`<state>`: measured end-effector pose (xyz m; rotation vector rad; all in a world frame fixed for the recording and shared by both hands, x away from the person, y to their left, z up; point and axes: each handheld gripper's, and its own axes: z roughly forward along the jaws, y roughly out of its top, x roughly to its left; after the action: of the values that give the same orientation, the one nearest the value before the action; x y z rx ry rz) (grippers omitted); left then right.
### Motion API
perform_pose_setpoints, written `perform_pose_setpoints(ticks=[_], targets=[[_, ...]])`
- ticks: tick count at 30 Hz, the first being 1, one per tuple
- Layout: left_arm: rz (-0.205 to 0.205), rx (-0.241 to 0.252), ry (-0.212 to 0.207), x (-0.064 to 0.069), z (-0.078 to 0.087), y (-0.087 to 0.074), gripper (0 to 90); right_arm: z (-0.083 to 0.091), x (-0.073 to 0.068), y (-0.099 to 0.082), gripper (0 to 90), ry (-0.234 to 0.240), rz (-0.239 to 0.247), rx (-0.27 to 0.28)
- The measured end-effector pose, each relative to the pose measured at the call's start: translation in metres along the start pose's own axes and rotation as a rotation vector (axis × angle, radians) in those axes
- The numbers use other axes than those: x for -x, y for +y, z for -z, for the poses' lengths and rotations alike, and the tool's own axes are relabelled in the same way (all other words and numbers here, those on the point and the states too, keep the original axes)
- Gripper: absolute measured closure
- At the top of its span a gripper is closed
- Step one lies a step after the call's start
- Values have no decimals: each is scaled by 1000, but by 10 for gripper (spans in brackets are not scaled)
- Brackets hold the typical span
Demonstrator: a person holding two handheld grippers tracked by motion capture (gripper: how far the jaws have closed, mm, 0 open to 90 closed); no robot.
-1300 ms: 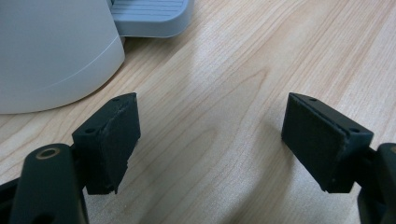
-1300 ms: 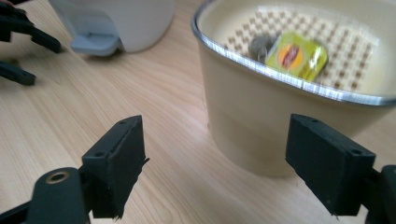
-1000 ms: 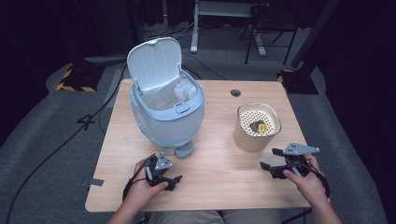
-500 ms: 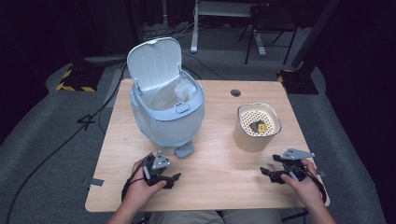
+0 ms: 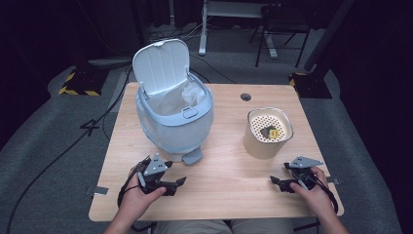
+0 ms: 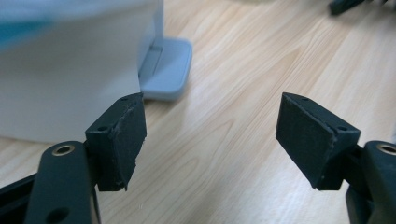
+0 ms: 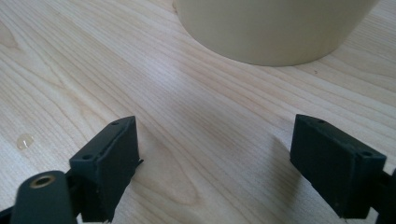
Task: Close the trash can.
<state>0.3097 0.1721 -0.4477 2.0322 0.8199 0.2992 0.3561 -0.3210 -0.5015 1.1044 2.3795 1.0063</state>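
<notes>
Pale blue bin (image 5: 175, 122), white lid (image 5: 162, 66); cream perforated container (image 5: 265, 139); light wood-grain table (image 5: 229, 170); black claws.

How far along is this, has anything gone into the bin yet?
Done: the bin lid stands open, a bag inside. In hand: nothing; the left gripper and right gripper are open and empty. Left: the scraps remain in the cream cup.

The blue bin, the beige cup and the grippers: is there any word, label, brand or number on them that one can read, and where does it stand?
No readable text anywhere.
Blue bin: open lid and front latch are plain, no label visible.
Beige cup: plain wall; the small yellow piece inside is too small to tell any marking.
Left gripper and right gripper: black parts and grey plates, no lettering legible.
Table: bare wood grain.
</notes>
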Motion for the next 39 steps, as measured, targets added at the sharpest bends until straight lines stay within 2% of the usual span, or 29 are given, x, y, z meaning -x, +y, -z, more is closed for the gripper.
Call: perform_pose_setpoints(ticks=[3, 7, 9, 10, 15, 18, 19, 23, 26, 31, 34, 35, 36, 37, 39], targets=[[-23, 22, 1, -3, 9, 4, 258, 0, 1, -1, 150, -9, -3, 8], [-36, 48, -22, -5, 17, 8, 260, -1, 0, -2, 145, -16, -6, 22], [-41, 80, -84, -8, 26, 14, 251, -1, 1, -2, 145, -13, -8, 24], [-50, 89, -101, -9, 31, 17, 244, -1, 1, -2, 145, -13, -8, 24], [-79, 113, -121, -11, 46, 31, 239, -1, 1, -2, 145, -15, -8, 23], [-90, 137, -137, -16, 63, 46, 241, -1, 1, -2, 145, -14, -8, 24], [-90, 137, -137, -16, 63, 46, 244, -1, 0, -2, 145, -15, -8, 23], [-117, 170, -122, -22, 82, 62, 259, -1, 0, -3, 145, -18, -10, 23], [-110, 204, -113, -27, 91, 70, 261, -1, 0, -3, 146, -18, -10, 23], [-101, 231, -102, -35, 102, 79, 260, -1, 0, -3, 146, -18, -11, 23], [-75, 297, -90, -43, 113, 91, 260, -1, 0, -3, 145, -18, -11, 23], [-75, 297, -90, -43, 113, 91, 260, -1, 0, -3, 145, -18, -11, 23], [-63, 334, -85, -47, 119, 98, 261, -1, 0, -3, 146, -18, -10, 23], [-63, 334, -85, -47, 119, 98, 261, -1, 0, -3, 146, -18, -10, 23], [-57, 380, -66, -55, 127, 108, 263, -1, 0, -3, 146, -18, -10, 23]])
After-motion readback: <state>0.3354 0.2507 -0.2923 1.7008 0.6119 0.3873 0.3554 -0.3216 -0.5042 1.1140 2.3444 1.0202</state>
